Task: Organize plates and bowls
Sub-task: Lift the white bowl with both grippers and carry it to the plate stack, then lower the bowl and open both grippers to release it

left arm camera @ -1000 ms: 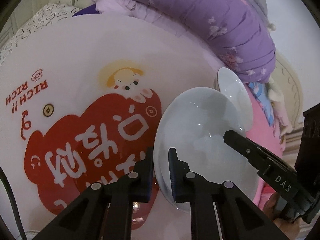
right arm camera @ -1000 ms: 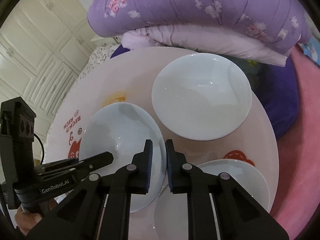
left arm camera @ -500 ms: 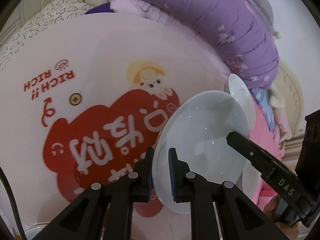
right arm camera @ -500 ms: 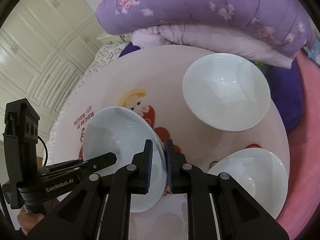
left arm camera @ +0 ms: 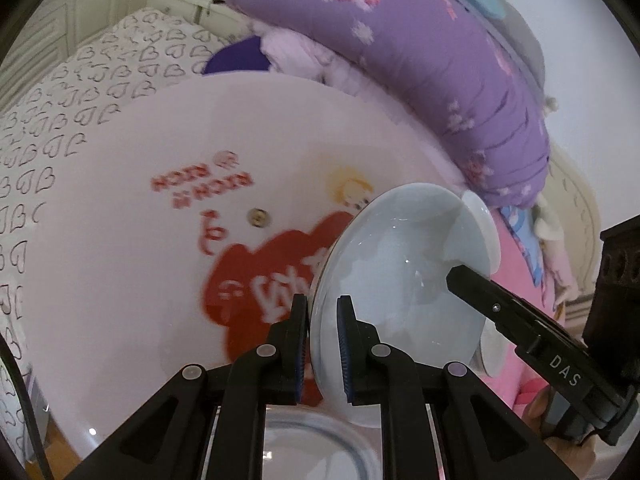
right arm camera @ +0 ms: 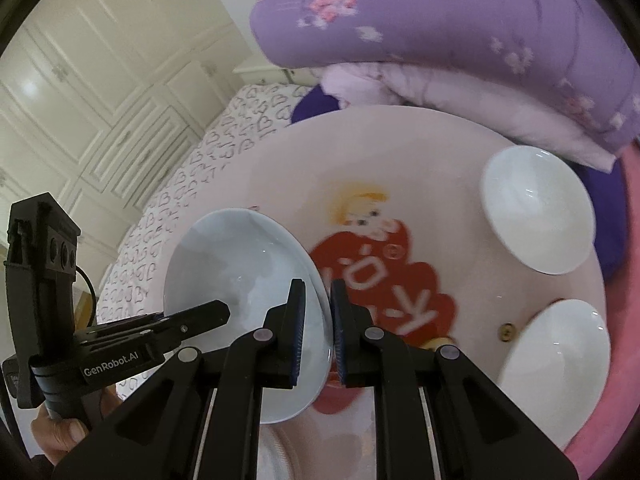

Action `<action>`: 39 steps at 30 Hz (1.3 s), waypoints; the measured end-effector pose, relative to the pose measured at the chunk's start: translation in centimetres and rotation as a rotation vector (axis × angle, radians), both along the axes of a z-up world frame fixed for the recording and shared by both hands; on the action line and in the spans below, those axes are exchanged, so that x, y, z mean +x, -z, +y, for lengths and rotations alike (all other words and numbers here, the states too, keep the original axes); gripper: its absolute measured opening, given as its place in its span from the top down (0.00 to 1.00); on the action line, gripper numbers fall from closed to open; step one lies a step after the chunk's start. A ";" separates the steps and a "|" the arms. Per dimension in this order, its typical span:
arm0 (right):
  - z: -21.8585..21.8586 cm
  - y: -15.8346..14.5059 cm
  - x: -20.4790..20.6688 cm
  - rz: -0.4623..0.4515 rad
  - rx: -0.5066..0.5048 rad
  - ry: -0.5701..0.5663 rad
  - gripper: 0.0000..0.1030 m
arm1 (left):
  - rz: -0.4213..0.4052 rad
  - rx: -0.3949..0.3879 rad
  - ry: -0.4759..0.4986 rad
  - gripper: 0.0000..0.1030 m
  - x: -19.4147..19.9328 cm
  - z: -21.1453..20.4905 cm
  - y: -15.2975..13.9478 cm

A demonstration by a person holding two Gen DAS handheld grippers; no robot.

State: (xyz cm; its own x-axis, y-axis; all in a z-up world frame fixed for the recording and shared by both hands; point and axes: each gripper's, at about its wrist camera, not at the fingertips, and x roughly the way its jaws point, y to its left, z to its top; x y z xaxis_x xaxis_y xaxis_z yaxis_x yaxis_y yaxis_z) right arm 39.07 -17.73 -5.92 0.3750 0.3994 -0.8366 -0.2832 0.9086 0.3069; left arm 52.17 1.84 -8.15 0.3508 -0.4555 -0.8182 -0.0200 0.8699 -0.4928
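Both grippers hold one pale blue-white plate (left arm camera: pixel 400 280) by opposite rims, lifted above the round pink table (left arm camera: pixel 120 240). My left gripper (left arm camera: pixel 323 344) is shut on its near rim. My right gripper (right arm camera: pixel 318 336) is shut on the other rim, with the plate (right arm camera: pixel 240 276) to its left. Each gripper shows in the other's view, the right (left arm camera: pixel 520 320) and the left (right arm camera: pixel 160 328). Two white bowls sit on the table's right side, one farther (right arm camera: pixel 538 208) and one nearer (right arm camera: pixel 556 364). Another dish (left arm camera: pixel 320 452) lies below the left gripper.
A purple quilt (right arm camera: pixel 460 40) and folded pink bedding (right arm camera: pixel 440 104) lie behind the table. A heart-patterned sheet (left arm camera: pixel 60 100) covers the bed to the left. White cabinets (right arm camera: pixel 80 80) stand beyond. A pink cushion (left arm camera: pixel 516 280) edges the table's right side.
The plate has been lifted off the table by both grippers and carried leftward and toward me. The two white bowls now lie farther to the right.
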 end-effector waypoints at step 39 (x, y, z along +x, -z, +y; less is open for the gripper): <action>8.9 5.9 1.8 0.165 0.031 -0.084 0.85 | 0.099 0.035 -0.088 0.83 1.2 8.1 3.4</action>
